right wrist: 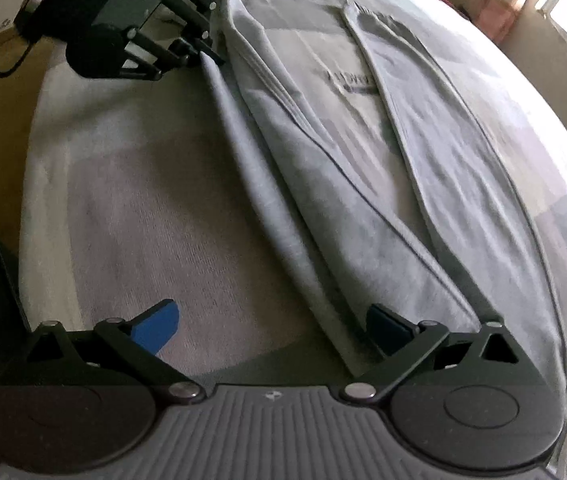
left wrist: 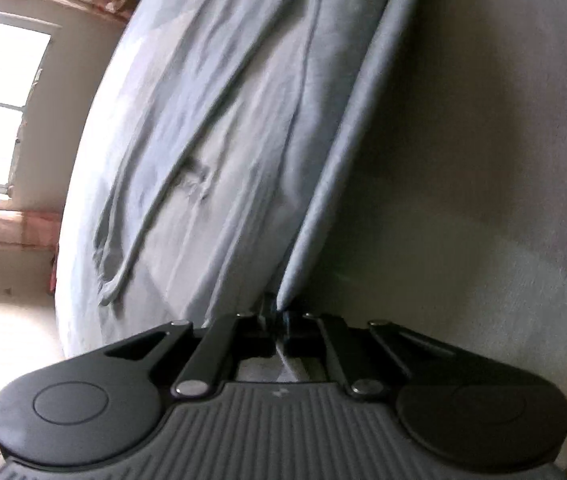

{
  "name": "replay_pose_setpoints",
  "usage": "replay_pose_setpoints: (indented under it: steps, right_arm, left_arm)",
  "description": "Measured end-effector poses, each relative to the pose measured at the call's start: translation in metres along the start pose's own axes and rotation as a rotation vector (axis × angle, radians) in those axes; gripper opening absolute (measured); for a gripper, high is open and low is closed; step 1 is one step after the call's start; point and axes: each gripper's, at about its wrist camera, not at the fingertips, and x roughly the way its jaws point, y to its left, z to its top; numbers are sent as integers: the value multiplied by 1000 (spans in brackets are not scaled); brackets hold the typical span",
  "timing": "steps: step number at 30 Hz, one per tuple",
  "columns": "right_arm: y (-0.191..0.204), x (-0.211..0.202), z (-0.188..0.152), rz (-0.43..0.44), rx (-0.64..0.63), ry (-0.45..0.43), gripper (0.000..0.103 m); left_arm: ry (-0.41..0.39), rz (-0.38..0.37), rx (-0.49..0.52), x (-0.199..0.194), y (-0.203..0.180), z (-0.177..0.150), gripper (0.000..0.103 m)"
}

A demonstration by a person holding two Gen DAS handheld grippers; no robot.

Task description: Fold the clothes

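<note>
Left gripper [left wrist: 277, 316] pinches the grey garment [right wrist: 323, 184] edge; right gripper [right wrist: 273, 330] gapes wide nearby. Uneven pull could skew the fold.

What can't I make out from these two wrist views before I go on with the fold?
- Left wrist view: the left gripper fingertips are buried in the grey garment edge they pinch.
- Right wrist view: the dark print on the garment is too blurred to read.
- Right wrist view: the right gripper stands open; its own body hides the garment's near corner.
- Both views: frame edges cut off the bed.
</note>
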Motion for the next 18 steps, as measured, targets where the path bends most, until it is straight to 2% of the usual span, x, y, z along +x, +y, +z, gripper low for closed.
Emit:
replay_pose_setpoints:
  steps: [3, 5, 6, 10, 15, 18]
  right_arm:
    - [3, -1, 5, -13, -39, -22, 77]
    - [10, 3, 12, -47, -83, -30, 67]
    - [14, 6, 17, -60, -112, -39, 58]
    - [27, 18, 43, -55, -201, -106, 47]
    - [42, 44, 71, -39, -257, -137, 46]
    - [44, 51, 70, -72, -271, -120, 46]
  left_arm:
    - [-1, -4, 12, -6, 0, -6, 1]
    - [-5, -8, 22, -5, -2, -5, 1]
    - [-4, -6, 19, -4, -2, -4, 1]
    - [3, 1, -12, 5, 8, -3, 1]
    - [-1, -6, -1, 2, 4, -6, 1]
    - [-1, -11, -4, -3, 1, -7, 1]
